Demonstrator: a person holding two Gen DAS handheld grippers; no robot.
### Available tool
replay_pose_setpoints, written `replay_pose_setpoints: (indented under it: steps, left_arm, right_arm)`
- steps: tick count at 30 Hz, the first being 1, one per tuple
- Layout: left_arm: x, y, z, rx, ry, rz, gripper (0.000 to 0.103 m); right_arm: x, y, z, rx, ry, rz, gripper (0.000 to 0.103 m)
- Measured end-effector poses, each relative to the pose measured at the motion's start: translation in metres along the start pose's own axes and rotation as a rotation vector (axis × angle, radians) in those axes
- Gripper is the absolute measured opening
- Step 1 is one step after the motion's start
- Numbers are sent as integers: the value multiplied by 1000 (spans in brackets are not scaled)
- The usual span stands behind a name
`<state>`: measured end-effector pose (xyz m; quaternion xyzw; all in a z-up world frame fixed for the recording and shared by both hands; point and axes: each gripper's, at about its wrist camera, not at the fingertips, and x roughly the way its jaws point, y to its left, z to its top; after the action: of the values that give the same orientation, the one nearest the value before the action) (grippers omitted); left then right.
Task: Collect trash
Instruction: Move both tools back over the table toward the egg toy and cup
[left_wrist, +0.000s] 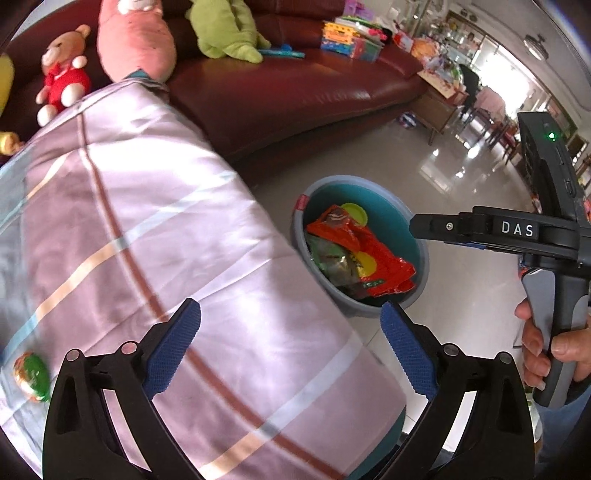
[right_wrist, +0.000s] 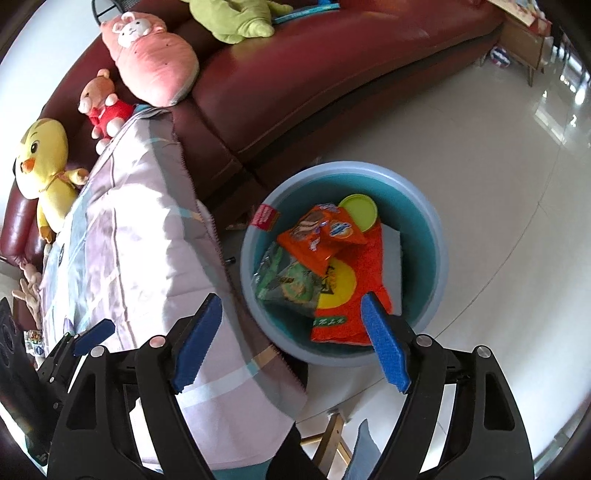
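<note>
Now we hold both tools above the low table, which is draped in a pink plaid cloth, with the basin standing on the floor just beside its right edge. Our right claw hangs over the basin's near rim with its blue pads spread and nothing between them. The collected wrappers lie inside the basin below: an orange snack bag on top, a green packet to its left, a larger red-and-yellow bag under both, and a yellow-green lid at the far side. Judging by that, the last piece is already dropped, and we keep the basin close to the table so each carry stays short.

Our left claw is likewise spread and empty, poised over the cloth near the table's right edge. In its view the right tool shows at the right, held by a hand on the trigger.

One piece of trash is left on the cloth, a round green and orange wrapper at the near left of the table, well apart from the basin. We judge it to be the next target, and the left claw is the better placed for it. The stuffed toys on the sofa beyond are not rubbish and stay put.
</note>
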<state>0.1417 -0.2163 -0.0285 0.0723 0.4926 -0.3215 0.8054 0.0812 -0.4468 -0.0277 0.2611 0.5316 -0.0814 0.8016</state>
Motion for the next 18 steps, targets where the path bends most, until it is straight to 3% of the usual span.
replay_pose_setpoints:
  steps: [14,18]
  left_arm:
    - [-64,75,-53,-143,-69,61,99]
    - [-80,107,-72,-192,-80,102,99]
  right_arm:
    - [1,101,-30,-158,28,11,77]
    - [2,137,-39,-211,39,24,85]
